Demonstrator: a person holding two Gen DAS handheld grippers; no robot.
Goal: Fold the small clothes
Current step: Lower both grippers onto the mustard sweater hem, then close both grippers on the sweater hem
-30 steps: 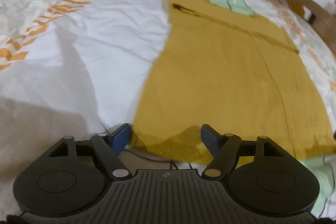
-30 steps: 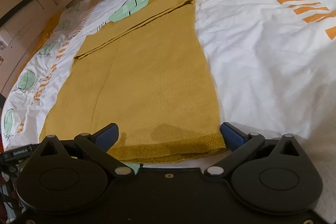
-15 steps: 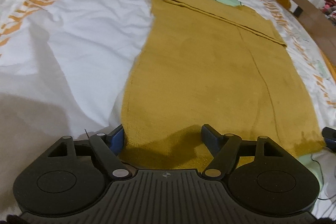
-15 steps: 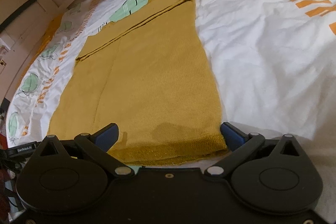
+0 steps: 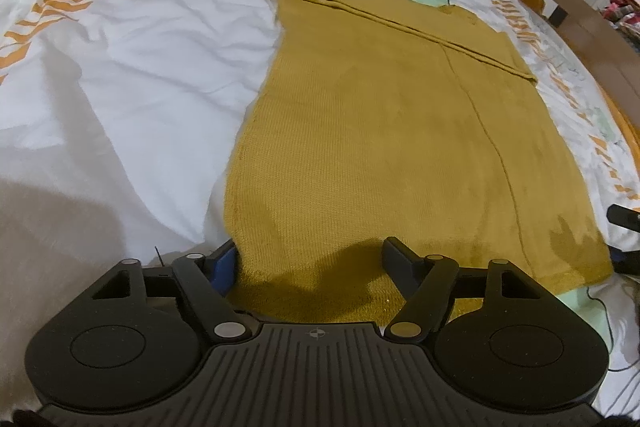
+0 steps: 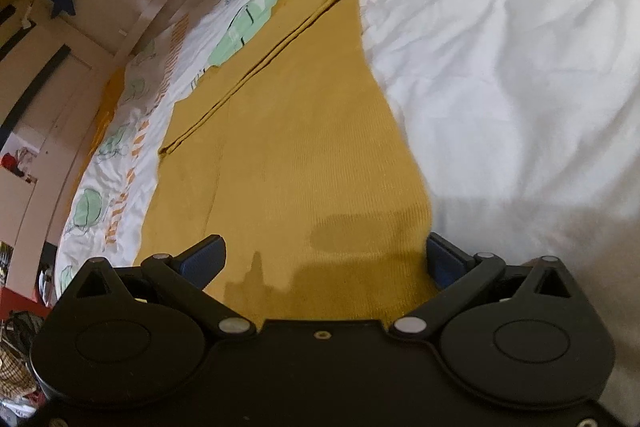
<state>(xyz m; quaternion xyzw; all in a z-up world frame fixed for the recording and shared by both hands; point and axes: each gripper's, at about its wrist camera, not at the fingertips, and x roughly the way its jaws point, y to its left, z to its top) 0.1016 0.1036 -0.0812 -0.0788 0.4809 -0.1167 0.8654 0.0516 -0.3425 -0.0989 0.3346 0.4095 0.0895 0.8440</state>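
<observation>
Mustard sweater [image 5: 380, 147] lies flat on the bed [image 5: 140, 67]; left tool [image 5: 310, 259] and right tool [image 6: 326, 253] both wide open, straddling its near corners, gripping nothing.

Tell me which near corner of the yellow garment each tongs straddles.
Left tongs straddle the yellow garment's near-left hem corner; right tongs straddle its near-right corner.
</observation>
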